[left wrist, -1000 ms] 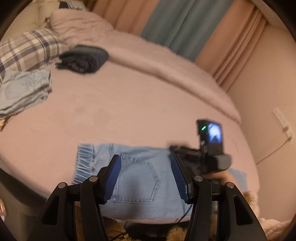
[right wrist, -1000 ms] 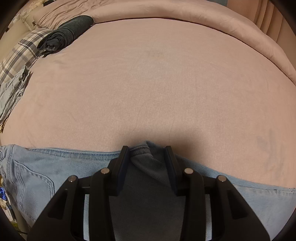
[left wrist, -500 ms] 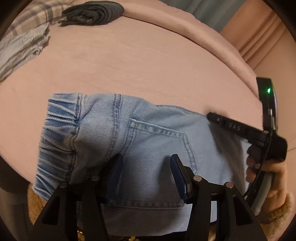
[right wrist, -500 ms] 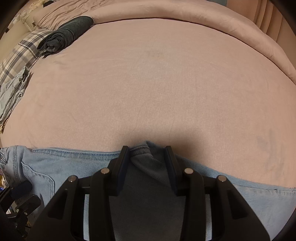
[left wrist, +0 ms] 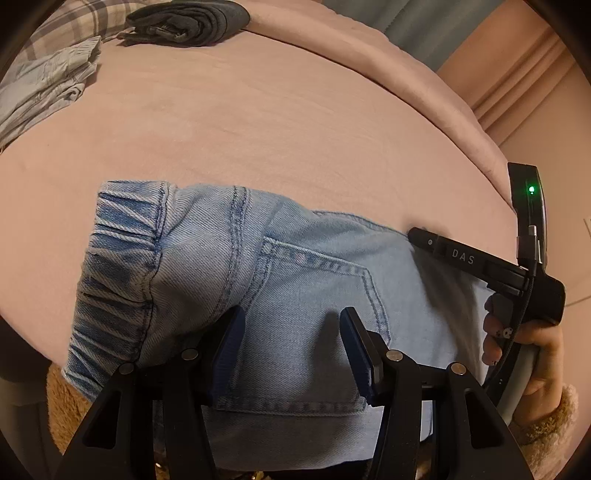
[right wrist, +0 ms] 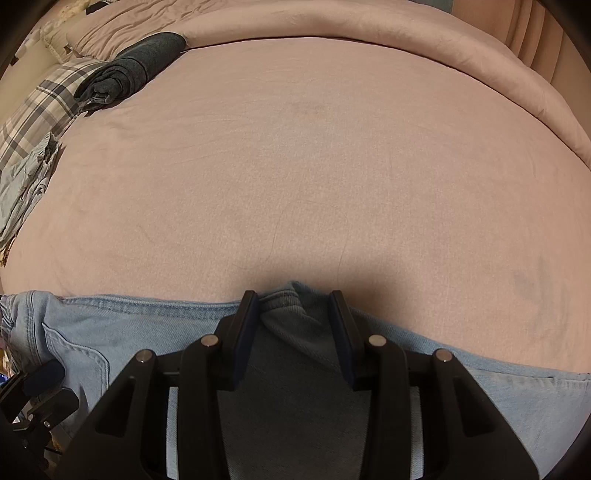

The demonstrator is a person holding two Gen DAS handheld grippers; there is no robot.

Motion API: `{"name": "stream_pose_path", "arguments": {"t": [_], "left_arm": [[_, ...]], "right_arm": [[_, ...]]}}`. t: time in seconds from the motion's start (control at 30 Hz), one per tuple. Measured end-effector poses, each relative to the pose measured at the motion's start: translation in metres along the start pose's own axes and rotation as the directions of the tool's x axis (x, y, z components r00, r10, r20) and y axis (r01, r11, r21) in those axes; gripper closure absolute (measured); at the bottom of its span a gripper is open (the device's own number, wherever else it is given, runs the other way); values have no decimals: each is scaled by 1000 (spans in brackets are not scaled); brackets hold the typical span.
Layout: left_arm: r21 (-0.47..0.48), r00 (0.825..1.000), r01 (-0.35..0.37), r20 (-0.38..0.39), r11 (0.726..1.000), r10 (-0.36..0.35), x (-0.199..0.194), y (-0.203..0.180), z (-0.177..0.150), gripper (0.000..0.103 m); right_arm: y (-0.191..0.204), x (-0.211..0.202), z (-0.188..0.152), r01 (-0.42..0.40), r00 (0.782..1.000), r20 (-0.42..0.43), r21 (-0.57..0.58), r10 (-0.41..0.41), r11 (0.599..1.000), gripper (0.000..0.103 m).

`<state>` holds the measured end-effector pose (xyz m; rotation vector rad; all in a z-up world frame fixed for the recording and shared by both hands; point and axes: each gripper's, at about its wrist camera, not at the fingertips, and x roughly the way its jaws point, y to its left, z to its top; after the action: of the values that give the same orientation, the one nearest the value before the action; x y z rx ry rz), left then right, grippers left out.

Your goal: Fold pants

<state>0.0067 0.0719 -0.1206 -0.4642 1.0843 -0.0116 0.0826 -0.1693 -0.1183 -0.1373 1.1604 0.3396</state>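
Light blue denim pants lie flat along the front edge of a pink bed, elastic waistband to the left and back pocket facing up. My left gripper is open, its blue pads low over the pocket, one on each side. In the right wrist view the pants stretch across the bottom, and my right gripper is shut on a raised fold at their far edge. One of the right gripper's fingers shows at the pants' right end, held by a hand.
A folded dark garment, a folded pale blue garment and a plaid pillow sit at the bed's far left. A rolled pink duvet runs along the back. A brown fluffy surface shows below the bed edge.
My left gripper has come down from above the bed to just over the pants' back pocket, still open. The right gripper and its pinched fold have not moved.
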Motion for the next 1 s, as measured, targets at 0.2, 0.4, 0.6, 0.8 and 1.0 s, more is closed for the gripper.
{"name": "stream_pose_path", "arguments": {"t": [0.2, 0.4, 0.6, 0.8, 1.0], "left_arm": [[3, 1000, -1, 0, 1000, 1, -2, 2, -1, 49], [3, 1000, 0, 1, 1000, 0, 0, 0, 0, 49], [4, 1000, -4, 3, 1000, 4, -1, 0, -1, 49], [16, 1000, -25, 9, 1000, 25, 2, -8, -1, 49], [12, 1000, -30, 6, 999, 30, 1, -13, 0, 49]], "right_arm": [[0, 1, 1, 9, 1000, 5, -1, -9, 1000, 62], [5, 5, 7, 42, 999, 14, -14, -42, 999, 58], [-2, 0, 11, 35, 999, 21, -1, -35, 999, 57], [-47, -59, -4, 50, 989, 133, 96, -62, 994, 49], [-112, -99, -51, 185, 970, 122, 180, -209, 966, 44]]}}
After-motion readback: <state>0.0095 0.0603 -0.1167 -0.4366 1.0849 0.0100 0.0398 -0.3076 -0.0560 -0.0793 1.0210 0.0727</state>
